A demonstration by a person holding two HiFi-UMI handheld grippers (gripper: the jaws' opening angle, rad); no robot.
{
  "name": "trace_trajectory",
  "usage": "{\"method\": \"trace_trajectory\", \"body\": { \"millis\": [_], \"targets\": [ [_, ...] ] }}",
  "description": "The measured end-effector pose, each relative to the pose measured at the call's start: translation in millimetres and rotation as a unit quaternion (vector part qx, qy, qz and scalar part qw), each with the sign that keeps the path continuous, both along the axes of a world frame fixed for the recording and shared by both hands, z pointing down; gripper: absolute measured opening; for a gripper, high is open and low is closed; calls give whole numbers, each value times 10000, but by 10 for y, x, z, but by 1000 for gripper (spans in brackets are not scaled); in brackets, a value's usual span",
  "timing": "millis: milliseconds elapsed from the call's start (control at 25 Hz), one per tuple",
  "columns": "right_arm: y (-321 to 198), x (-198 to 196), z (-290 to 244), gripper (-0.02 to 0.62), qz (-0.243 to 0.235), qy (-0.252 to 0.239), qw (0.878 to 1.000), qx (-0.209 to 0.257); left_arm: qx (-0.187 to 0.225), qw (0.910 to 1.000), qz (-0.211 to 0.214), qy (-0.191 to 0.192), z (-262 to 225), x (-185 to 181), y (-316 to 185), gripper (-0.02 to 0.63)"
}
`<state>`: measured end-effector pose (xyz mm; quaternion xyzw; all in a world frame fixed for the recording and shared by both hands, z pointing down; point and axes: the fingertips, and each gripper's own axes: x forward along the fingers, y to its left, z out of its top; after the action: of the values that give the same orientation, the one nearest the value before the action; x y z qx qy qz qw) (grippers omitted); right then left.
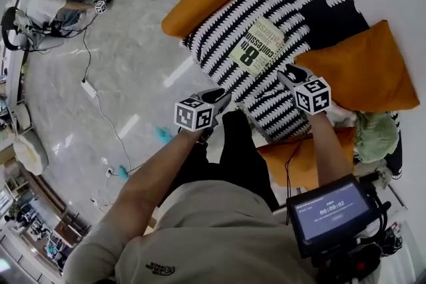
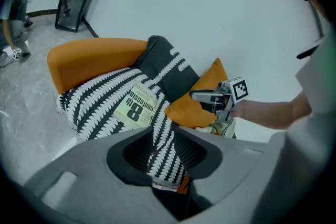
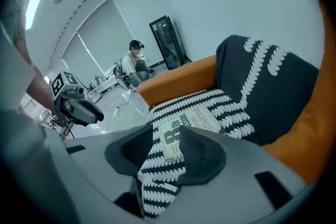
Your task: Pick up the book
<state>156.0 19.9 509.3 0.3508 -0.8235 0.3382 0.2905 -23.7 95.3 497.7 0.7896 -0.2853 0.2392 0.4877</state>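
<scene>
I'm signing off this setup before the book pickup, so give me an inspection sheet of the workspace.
Surface: armchair seat, under a black-and-white patterned cover.
Job's things: book lies flat on the seat, cover up, not gripped.
Clutter: orange cushion on the chair at the head view's right; pale green bundle below it, unclear what it is.
Grippers: left gripper and right gripper both point towards the seat, jaws apart, nothing held.
Cables: power strip with its cable trailing across the floor.
Surroundings: grey marble floor; seated person far off; white wall behind the chair.
</scene>
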Motion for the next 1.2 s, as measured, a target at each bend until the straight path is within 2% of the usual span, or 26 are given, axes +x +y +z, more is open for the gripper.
{"method": "trace_trajectory", "body": {
  "millis": [120, 280, 480, 600, 800, 920, 1080, 1200],
  "targets": [
    [-352, 138, 493, 168, -16, 62, 9997, -239, -306, 9994, -172, -65, 421, 75, -188, 115],
    [-764, 311, 1047, 179, 28, 136, 9993, -355, -522, 9984, -178, -160, 955, 183, -334, 132],
    [-1059, 421, 1829, 193, -36, 288, 9979, -580, -759, 9963, -294, -294, 1648, 209, -443, 152],
    [-1192, 491, 2151, 202, -116, 454, 9960, -761, -1001, 9937, -436, -237, 1909, 263, -498, 160],
    [-1456, 534, 2317, 229, -292, 567, 9931, -989, -1304, 9892, -667, -85, 2061, 363, -711, 178],
    [-1475, 507, 2310, 244, -352, 270, 9920, -1178, -1519, 9852, -789, 35, 2130, 426, -720, 187],
    [-1424, 460, 2352, 224, -262, -246, 9890, -1437, -1765, 9784, -981, 441, 2278, 567, -754, 191],
    [-1396, 462, 2352, 204, -245, -316, 9890, -1421, -1841, 9763, -1075, 381, 2356, 581, -796, 199]
  ]
}}
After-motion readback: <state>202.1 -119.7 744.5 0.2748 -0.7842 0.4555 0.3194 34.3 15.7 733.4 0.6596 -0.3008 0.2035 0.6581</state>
